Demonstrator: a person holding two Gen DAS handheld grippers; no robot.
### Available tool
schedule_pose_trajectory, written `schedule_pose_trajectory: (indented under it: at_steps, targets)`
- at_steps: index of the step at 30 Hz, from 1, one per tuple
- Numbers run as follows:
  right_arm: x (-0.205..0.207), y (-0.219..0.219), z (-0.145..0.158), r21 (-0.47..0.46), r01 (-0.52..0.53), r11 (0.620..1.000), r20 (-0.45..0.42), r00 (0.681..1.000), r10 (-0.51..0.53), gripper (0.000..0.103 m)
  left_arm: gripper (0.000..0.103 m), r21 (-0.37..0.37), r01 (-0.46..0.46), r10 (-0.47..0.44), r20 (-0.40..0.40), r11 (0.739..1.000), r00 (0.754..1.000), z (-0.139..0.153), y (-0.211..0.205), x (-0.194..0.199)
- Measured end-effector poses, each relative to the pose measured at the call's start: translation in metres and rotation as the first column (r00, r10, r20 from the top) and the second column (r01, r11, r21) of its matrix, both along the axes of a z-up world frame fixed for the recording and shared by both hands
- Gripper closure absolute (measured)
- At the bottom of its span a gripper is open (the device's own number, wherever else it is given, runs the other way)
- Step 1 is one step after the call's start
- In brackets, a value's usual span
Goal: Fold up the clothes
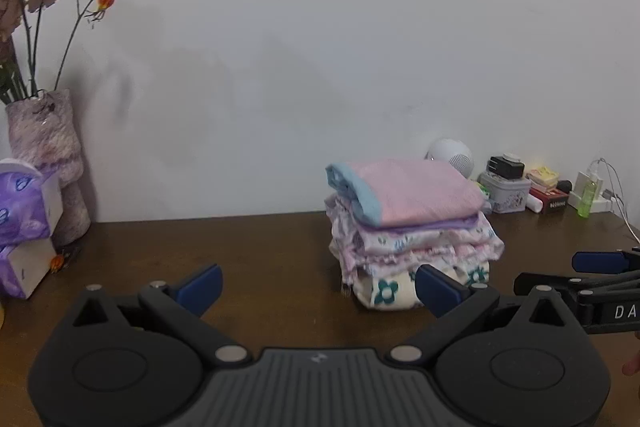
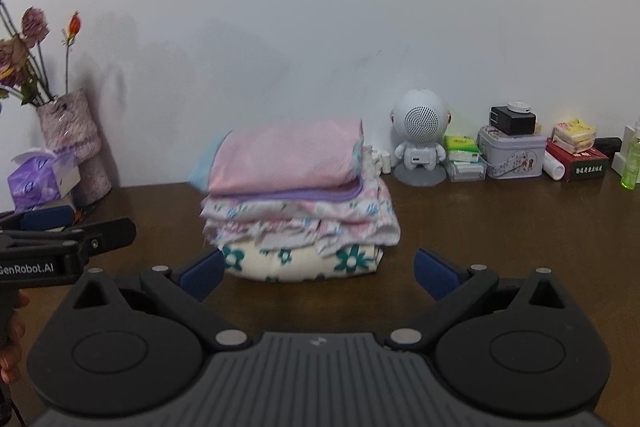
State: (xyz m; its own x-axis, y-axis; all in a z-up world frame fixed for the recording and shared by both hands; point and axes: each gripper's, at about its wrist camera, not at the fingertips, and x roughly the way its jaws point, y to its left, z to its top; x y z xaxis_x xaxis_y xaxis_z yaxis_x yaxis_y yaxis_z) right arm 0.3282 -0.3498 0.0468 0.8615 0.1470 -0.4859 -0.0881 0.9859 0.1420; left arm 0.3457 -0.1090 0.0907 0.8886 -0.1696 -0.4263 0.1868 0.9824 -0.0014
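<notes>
Folded clothes stack [image 2: 296, 203] seen on table [image 2: 500, 227]. Left gripper [image 1: 318, 287] held wide left of stack; right gripper [image 2: 318, 269] held wide, empty, before stack.

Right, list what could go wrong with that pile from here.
1. The tall stack of folded pastel clothes has its lower layers bulging unevenly; a nudge might topple it.
2. Both the left gripper and the right gripper are open and close to it, so a careless sweep could snag the pink top garment.
</notes>
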Motion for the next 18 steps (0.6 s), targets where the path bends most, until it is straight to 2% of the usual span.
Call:
schedule_pose_trajectory:
  at_steps: [18]
  targets:
    - [-0.11, 0.038, -0.008, -0.066, -0.062, 0.996, -0.028, 0.998, 0.06, 0.0, 0.0, 0.0, 0.016, -0.016, -0.003, 1.0, 1.0, -0.009, 0.044, -0.128]
